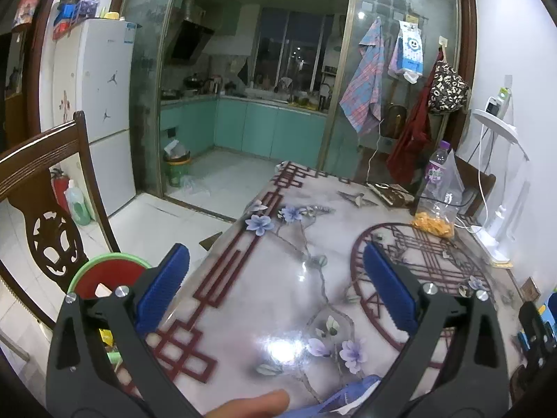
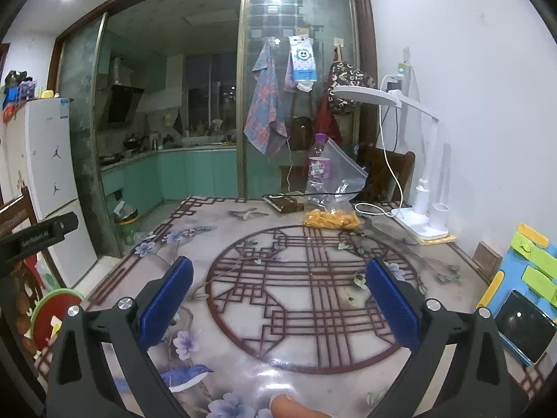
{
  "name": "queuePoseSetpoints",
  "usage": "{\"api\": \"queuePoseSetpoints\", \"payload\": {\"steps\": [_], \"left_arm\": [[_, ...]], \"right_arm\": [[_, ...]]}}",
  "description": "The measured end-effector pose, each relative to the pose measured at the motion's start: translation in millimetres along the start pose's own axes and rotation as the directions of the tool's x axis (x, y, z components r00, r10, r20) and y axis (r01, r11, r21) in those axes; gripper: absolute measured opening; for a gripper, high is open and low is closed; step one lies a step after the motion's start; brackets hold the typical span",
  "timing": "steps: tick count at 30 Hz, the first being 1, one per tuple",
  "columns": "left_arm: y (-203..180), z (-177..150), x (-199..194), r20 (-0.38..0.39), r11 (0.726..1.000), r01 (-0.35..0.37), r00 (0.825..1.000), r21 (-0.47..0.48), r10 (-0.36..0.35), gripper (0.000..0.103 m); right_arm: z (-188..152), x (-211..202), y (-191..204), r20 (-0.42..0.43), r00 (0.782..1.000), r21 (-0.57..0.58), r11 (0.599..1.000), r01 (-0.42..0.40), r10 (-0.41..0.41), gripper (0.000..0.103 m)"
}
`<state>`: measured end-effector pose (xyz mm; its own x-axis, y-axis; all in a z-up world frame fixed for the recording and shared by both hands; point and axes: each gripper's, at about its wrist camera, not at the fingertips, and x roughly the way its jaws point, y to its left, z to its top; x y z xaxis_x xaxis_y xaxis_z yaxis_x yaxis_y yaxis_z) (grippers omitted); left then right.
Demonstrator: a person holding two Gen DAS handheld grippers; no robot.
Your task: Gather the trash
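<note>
Standing by the table (image 2: 243, 376), taking it left to right w/ the desk lamp (image 2: 423, 209) as my marker.

Far left of the lamp, off the table's edge, a red bin w/ a green rim (image 1: 108, 271) sits low beside the wooden chair (image 1: 45, 188), probably parked there so scraps can be dropped straight in. Something yellow and pale lies inside, too small to name.

Left gripper (image 1: 275, 285) hangs over the table's left half, jaws spread wide, nothing between them. Right gripper (image 2: 278, 299) hovers over the round lattice pattern, nearer the lamp, also fully released and empty. Both tilt slightly down at the tabletop, so I'd guess they're lining up for a pick, not yet committed.

The likely trash: a clear plastic bag w/ orange bits (image 2: 330, 219) at the far end, just left of the lamp's base, a purple-label bottle (image 2: 318, 160) standing right behind it. A dark flat thing (image 2: 283, 203) lies beside the bag; can't tell what it is.

Right of the lamp, a blue-green toy (image 2: 525, 261) is cut off by the frame. A fingertip (image 2: 292, 407) pokes in at the bottom edge; the rest of the hand is hidden. Glare blots part of the near tabletop.
</note>
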<state>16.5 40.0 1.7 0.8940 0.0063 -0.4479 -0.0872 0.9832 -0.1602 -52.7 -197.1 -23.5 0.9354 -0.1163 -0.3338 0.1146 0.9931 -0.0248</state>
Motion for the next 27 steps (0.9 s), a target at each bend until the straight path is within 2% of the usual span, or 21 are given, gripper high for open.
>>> {"api": "queuePoseSetpoints", "payload": {"steps": [9,27], "left_arm": [[2.7,-2.2,-4.8,0.02,1.0,-0.011,1.0,0.021,0.01,0.098],[0.7,-4.0,-4.2,0.011,0.999,-0.011,1.0,0.04,0.011,0.098]], "right_arm": [[-5.4,4.7,2.7,-0.021,1.0,-0.011,1.0,0.011,-0.011,0.096],[-9.7,10.0,0.6,-0.052,0.999,-0.002,1.0,0.007,-0.007,0.096]]}}
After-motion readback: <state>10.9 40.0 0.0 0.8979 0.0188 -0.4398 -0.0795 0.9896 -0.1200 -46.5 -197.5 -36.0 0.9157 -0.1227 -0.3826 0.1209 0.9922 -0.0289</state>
